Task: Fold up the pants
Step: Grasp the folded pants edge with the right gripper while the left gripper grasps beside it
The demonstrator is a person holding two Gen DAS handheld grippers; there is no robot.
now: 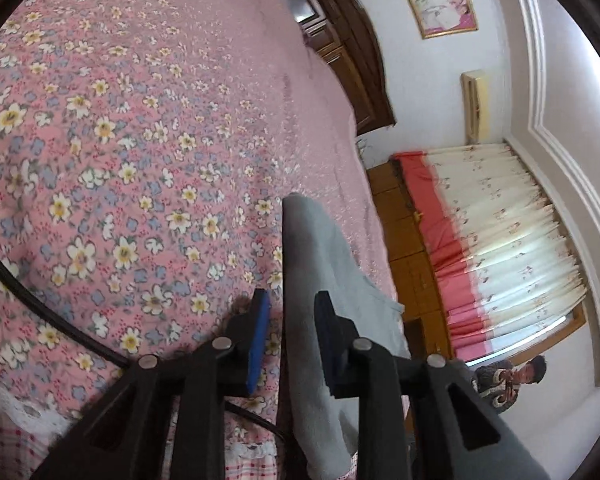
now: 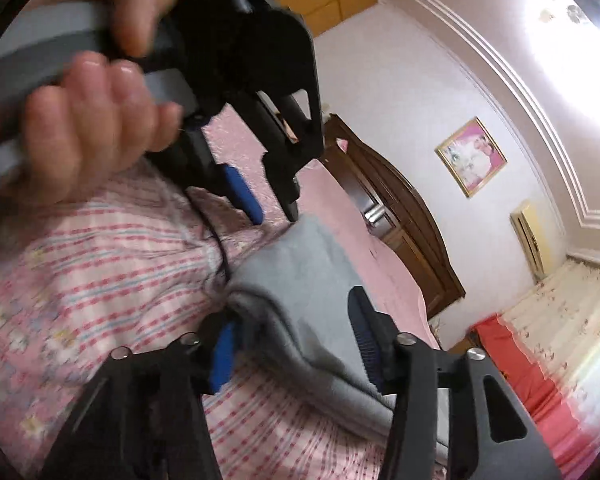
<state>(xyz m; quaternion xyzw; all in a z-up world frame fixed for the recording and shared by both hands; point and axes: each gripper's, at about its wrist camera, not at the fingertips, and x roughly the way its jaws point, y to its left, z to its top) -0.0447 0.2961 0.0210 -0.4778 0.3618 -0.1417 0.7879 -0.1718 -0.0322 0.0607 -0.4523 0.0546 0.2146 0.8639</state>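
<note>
The grey pants (image 1: 320, 264) lie folded on the pink bed. In the left wrist view a narrow grey fold runs up between the fingers of my left gripper (image 1: 294, 312), whose jaws stand apart around it. In the right wrist view the pants (image 2: 300, 280) lie bunched between the fingers of my right gripper (image 2: 296, 328), whose jaws are wide open around the cloth. The left gripper (image 2: 274, 210) shows there too, held by a hand (image 2: 80, 120), its tips open just above the far edge of the pants.
The floral pink bedspread (image 1: 120, 140) covers the bed, with a checked pink sheet (image 2: 100, 260) near me. A black cable (image 1: 40, 312) crosses the bedspread. A dark wooden headboard (image 2: 404, 216), a framed picture (image 2: 472, 156), curtains (image 1: 512, 232) and a seated person (image 1: 516, 380) are beyond.
</note>
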